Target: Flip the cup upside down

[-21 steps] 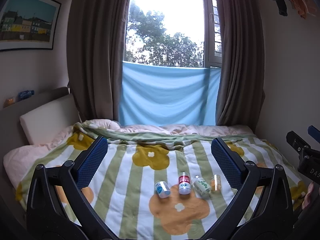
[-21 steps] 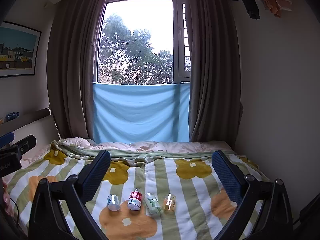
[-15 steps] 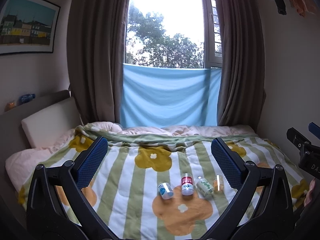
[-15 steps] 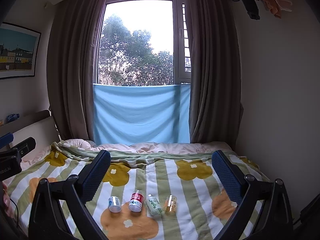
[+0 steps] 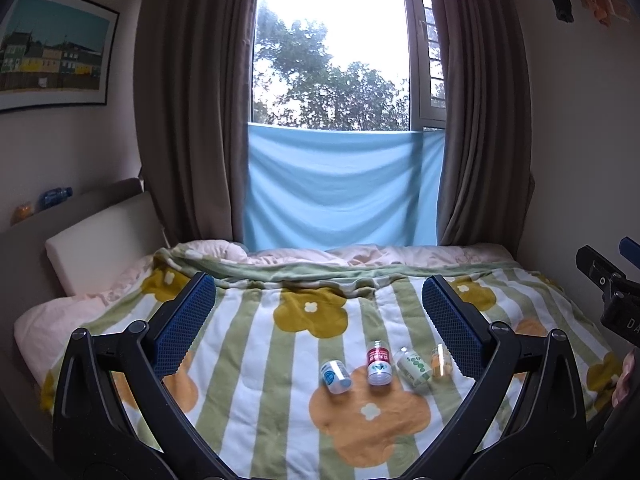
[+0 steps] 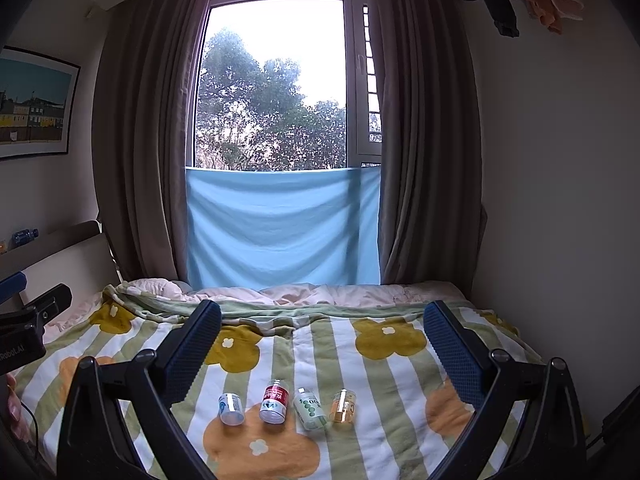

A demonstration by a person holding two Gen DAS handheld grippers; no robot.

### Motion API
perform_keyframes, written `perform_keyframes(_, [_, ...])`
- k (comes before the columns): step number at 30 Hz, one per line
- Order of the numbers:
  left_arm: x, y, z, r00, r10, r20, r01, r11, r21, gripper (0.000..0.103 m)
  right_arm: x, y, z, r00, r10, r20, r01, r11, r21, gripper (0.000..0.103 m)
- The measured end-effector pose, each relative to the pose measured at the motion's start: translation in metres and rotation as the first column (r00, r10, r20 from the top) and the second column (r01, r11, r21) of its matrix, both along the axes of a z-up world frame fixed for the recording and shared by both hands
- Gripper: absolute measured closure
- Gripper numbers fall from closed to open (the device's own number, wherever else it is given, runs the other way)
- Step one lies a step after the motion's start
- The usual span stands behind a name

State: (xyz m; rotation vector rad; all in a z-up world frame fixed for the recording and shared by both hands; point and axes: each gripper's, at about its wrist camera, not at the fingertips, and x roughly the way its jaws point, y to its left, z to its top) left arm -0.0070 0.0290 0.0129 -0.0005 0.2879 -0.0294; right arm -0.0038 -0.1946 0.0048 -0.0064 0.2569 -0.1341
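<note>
Four small containers lie in a row on the flowered bed quilt: a blue-labelled one, a red-labelled bottle, a green-dotted bottle and a clear amber-tinted cup. The right wrist view shows the same row: blue-labelled container, red-labelled bottle, green-dotted bottle, clear cup. My left gripper is open and held well short of the row. My right gripper is also open and empty, back from the row.
A cream pillow and a headboard shelf with a blue bottle are at the left. Brown curtains and a blue cloth hang at the window behind the bed. A wall runs along the bed's right side.
Both views drift only slightly. The four containers have not moved and both grippers stay open.
</note>
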Motion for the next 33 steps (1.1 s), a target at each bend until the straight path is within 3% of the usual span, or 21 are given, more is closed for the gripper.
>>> perform_keyframes(26, [0.022,-0.021,-0.004,0.998,0.022,-0.058,-0.021,1.0,0.021,0.0,0.014,-0.016,-0.012,0.998,0.018,-0.052,-0.016,0.999,0.035,0.002])
perform_keyframes(33, [0.046,-0.031,-0.018,0.988,-0.001,-0.155,0.002,1.0,0.009,0.0,0.032,-0.027,-0.022,0.994,0.033,-0.106,-0.027,0.998,0.059,0.002])
